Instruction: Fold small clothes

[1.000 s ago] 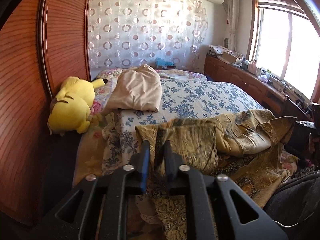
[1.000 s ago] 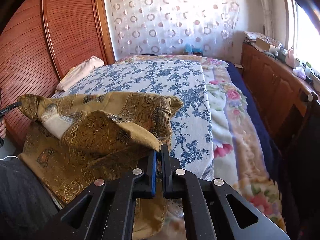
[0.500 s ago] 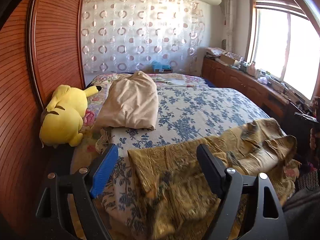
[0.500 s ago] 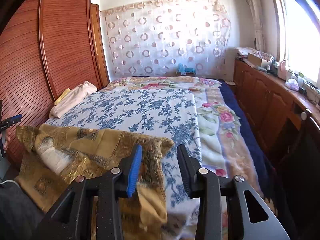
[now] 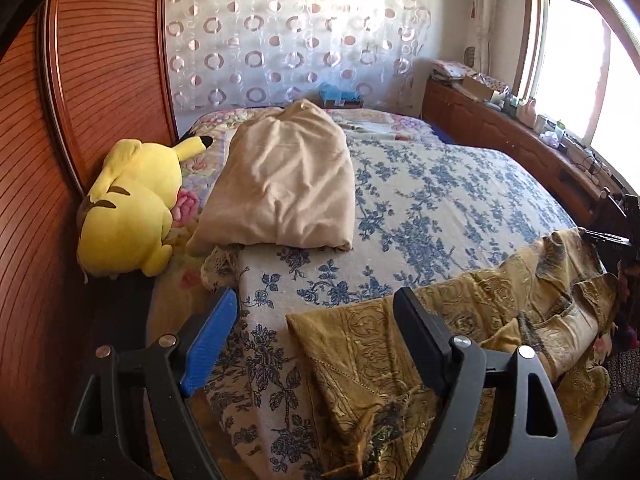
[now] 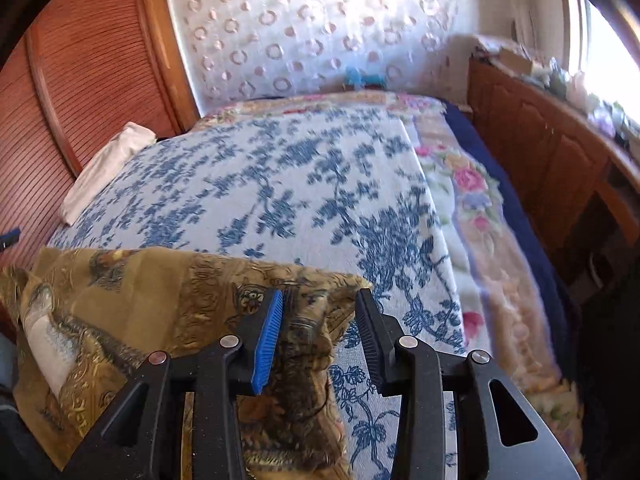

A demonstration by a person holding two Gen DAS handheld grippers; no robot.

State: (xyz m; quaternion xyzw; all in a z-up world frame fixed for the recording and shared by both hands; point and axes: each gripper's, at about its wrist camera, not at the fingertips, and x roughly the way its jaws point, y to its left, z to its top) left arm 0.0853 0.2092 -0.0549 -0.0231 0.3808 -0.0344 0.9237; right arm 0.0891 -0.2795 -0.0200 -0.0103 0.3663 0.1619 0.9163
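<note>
A gold-brown patterned garment [image 5: 460, 344] lies crumpled along the near edge of the bed, partly hanging over it. It also shows in the right wrist view [image 6: 168, 304]. My left gripper [image 5: 316, 312] is open wide just above the garment's left corner and holds nothing. My right gripper [image 6: 320, 312] is open with the garment's right corner lying loose between its fingers.
The bed has a blue floral cover [image 5: 432, 200]. A folded beige garment [image 5: 284, 180] and a yellow plush toy [image 5: 128, 208] lie at its left. A wooden wardrobe [image 5: 60, 160] stands on the left, a wooden cabinet [image 6: 552, 160] on the right.
Both grippers were shut on the gold garment a second ago. They have opened and let it drop onto the bed, and have drawn back a little.
</note>
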